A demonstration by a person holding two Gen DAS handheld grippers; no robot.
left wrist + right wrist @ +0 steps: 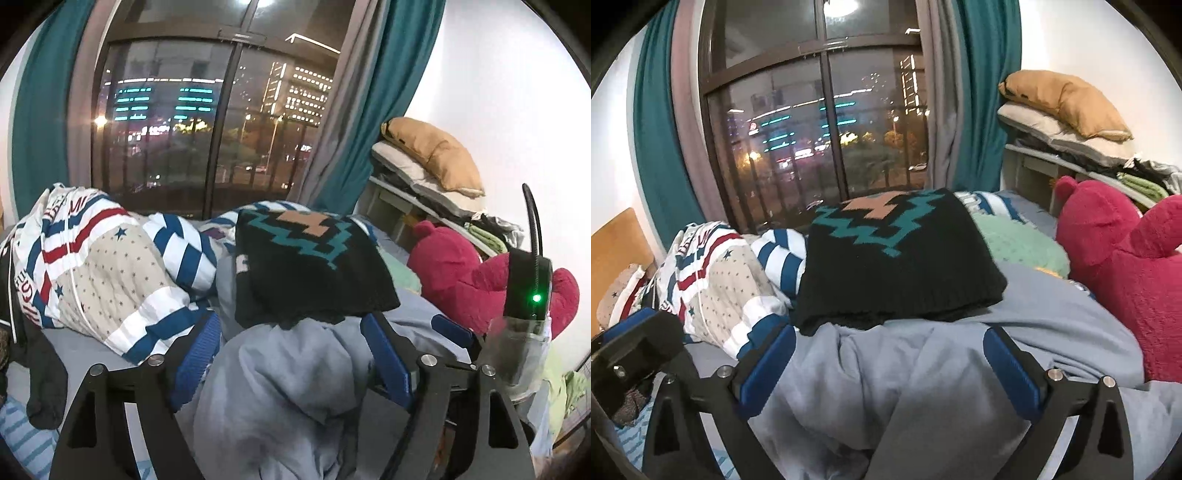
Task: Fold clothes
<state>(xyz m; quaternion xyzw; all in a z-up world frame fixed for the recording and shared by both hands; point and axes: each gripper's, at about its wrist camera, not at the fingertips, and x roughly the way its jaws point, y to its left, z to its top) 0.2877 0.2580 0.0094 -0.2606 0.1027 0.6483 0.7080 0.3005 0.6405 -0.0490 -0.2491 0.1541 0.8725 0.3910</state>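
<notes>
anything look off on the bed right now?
The black patterned sweater lies neatly folded, but the grey-blue garment in front of it is a rumpled heap, unfolded, bunched between both grippers' open fingers. The striped duvet is crumpled beside it. No damage or spill shows.

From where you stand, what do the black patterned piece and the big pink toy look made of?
Black sweater: looks like thick knitted wool or acrylic, matt, with ribbed hem and stepped teal pattern knitted in. Pink plush toy: fuzzy synthetic fleece by the look, soft nap, no sheen.
</notes>
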